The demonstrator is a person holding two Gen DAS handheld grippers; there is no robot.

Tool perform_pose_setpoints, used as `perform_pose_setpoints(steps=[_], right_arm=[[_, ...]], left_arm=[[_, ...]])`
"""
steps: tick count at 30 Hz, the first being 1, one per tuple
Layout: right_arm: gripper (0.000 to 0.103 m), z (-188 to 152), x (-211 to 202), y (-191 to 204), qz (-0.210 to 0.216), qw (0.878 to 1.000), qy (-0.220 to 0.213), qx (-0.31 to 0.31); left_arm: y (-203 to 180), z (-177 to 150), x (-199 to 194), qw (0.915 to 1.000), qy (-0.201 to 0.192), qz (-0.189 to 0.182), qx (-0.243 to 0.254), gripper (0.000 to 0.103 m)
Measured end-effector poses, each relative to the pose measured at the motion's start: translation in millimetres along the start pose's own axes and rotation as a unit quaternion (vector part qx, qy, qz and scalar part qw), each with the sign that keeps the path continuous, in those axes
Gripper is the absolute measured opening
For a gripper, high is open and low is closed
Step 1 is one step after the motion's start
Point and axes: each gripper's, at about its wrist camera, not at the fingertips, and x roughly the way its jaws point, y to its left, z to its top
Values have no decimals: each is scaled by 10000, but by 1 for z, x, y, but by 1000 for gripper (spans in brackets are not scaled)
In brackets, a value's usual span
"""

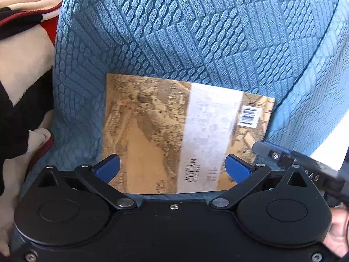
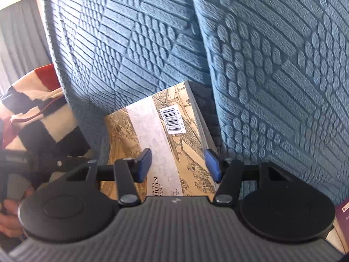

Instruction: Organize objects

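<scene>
A tan book (image 1: 152, 135) with a white band and a barcode lies on the blue textured sofa seat (image 1: 72, 131), its far edge against the back cushion (image 1: 196, 26). My left gripper (image 1: 173, 168) hovers over the book's near edge, open, with its blue pads far apart and nothing pressed between them. My right gripper (image 2: 178, 166) is also open, above the same book (image 2: 152, 135) near its page edge on the right. That gripper's grey finger (image 1: 261, 148) shows at the book's right corner in the left wrist view.
A red, cream and black blanket (image 1: 24, 61) is bunched at the sofa's left end. A maroon booklet (image 2: 343, 220) lies at the far right of the seat. A side cushion (image 2: 283, 76) rises on the right of the book. A hand (image 2: 8, 216) holds the other tool at lower left.
</scene>
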Motion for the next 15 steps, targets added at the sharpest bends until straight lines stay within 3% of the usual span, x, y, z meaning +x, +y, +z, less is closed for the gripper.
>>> perform_pose_setpoints(steps=[2, 15], right_arm=[[38, 2, -3, 3, 14, 9999, -17, -105], [36, -13, -28, 19, 691, 9943, 159, -799]], left_arm=[[-1, 2, -3, 9998, -50, -154, -69, 103], [7, 15, -15, 9881, -30, -1293, -838, 98]])
